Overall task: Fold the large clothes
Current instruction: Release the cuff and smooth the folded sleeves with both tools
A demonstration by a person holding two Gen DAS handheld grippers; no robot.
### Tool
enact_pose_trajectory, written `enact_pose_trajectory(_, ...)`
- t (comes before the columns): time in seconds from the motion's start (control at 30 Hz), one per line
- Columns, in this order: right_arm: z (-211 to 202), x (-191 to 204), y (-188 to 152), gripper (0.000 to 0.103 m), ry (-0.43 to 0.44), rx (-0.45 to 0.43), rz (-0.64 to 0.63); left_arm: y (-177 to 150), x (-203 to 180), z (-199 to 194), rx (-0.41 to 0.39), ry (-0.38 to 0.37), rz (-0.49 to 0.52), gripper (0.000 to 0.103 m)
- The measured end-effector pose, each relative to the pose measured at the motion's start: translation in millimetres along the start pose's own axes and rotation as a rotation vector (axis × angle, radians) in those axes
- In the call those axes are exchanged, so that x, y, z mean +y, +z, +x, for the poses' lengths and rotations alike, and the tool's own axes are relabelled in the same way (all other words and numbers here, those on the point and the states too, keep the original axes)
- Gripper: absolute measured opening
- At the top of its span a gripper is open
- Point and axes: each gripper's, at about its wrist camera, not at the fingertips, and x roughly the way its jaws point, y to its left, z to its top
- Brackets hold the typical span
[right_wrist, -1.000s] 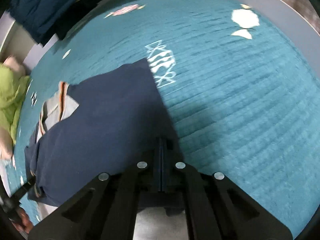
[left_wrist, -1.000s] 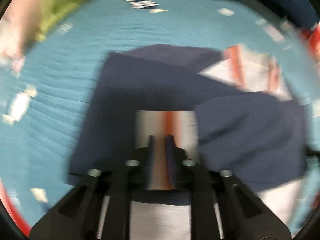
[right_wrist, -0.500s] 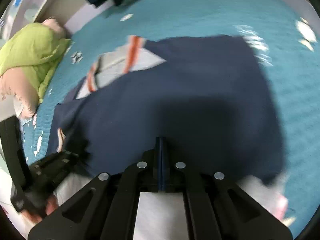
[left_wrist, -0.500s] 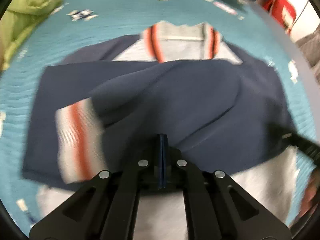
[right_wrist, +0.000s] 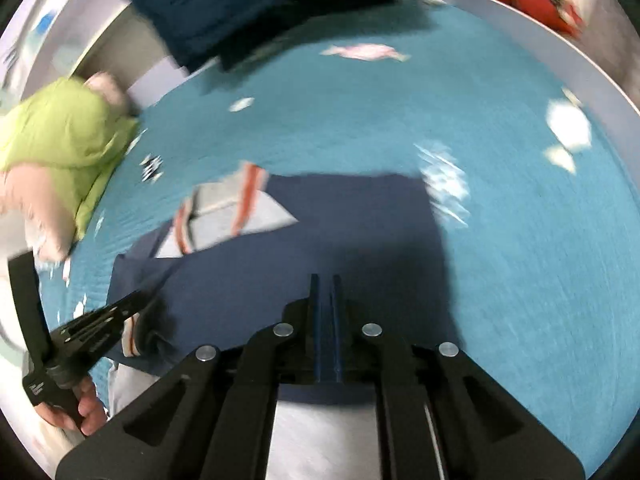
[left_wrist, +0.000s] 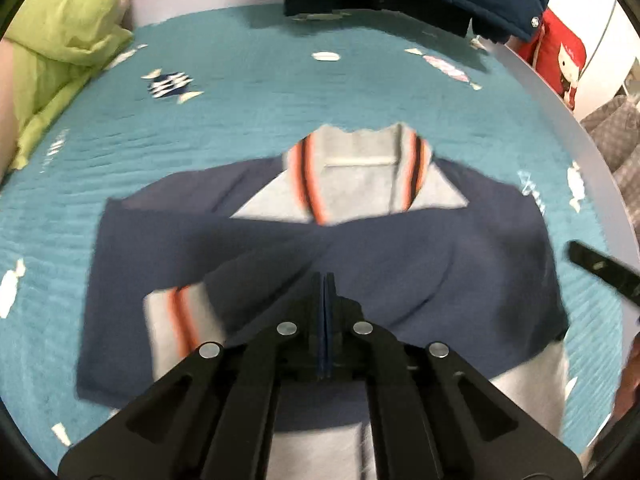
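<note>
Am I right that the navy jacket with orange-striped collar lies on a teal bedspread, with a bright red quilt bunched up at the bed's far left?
Nearly. The navy jacket with its orange-striped collar does lie on the teal bedspread, but the quilt bunched at the far left is lime green, not red. The left wrist view shows it clearly, and the right wrist view agrees.

Bare bedspread [left_wrist: 248,120] around jacket [left_wrist: 400,248]
</note>
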Motion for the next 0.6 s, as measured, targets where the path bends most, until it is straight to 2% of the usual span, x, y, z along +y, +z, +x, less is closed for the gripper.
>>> enact_pose_trajectory(0.07,20.8,6.3,3.5,0.006,0.051,0.025,0.016,6.4,-7.0,19.1,0.036,-0.006,-0.015,0.002)
enact_pose_trajectory(0.1,31.7,7.8,1.3,0.006,0.045,0.046,0.015,3.3,-8.2,26.2,0.049,0.001,-0.017,0.002)
enact_pose_trajectory(0.17,60.5,6.5,2.5,0.006,-0.026,0.107,-0.002,-3.2,-5.3,51.6,0.078,0.049,-0.010,0.002)
enact_pose_trajectory(0.2,74.1,2.6,5.3,0.003,-0.063,0.138,0.004,-8.2,-3.3,53.1,0.054,0.042,0.000,0.002)
enact_pose_trajectory(0.23,71.3,-8.4,3.9,0.000,-0.047,0.143,0.017,-9.8,-3.9,50.2,0.028,0.064,0.031,0.002)
enact_pose_trajectory(0.27,66.5,-17.4,5.6,0.000,-0.021,0.144,0.040,-12.6,-3.5,46.9,0.018,0.121,0.058,0.002)
enact_pose_trajectory(0.3,58.3,-24.2,7.9,0.000,-0.081,0.129,0.039,-14.6,-4.3,41.9,0.005,0.222,0.102,0.002)
enact_pose_trajectory(0.37,43.7,-36.3,12.7,0.005,-0.224,0.089,0.019,-16.9,6.4,36.6,0.012,0.197,0.085,0.002)
enact_pose_trajectory(0.43,44.0,-59.7,13.8,0.005,-0.225,0.114,0.081,-16.3,22.9,41.0,0.025,0.155,0.028,0.002)
enact_pose_trajectory(0.47,49.9,-69.3,12.3,0.000,-0.218,0.135,0.104,-15.6,27.4,46.6,0.024,0.150,0.016,0.002)
enact_pose_trajectory(0.53,52.8,-77.4,9.3,0.000,-0.178,0.117,0.103,-15.0,27.5,51.6,0.013,0.170,0.016,0.002)
enact_pose_trajectory(0.6,50.8,-74.5,9.1,0.000,-0.193,0.112,0.082,-16.4,21.9,55.7,-0.008,0.212,0.038,0.002)
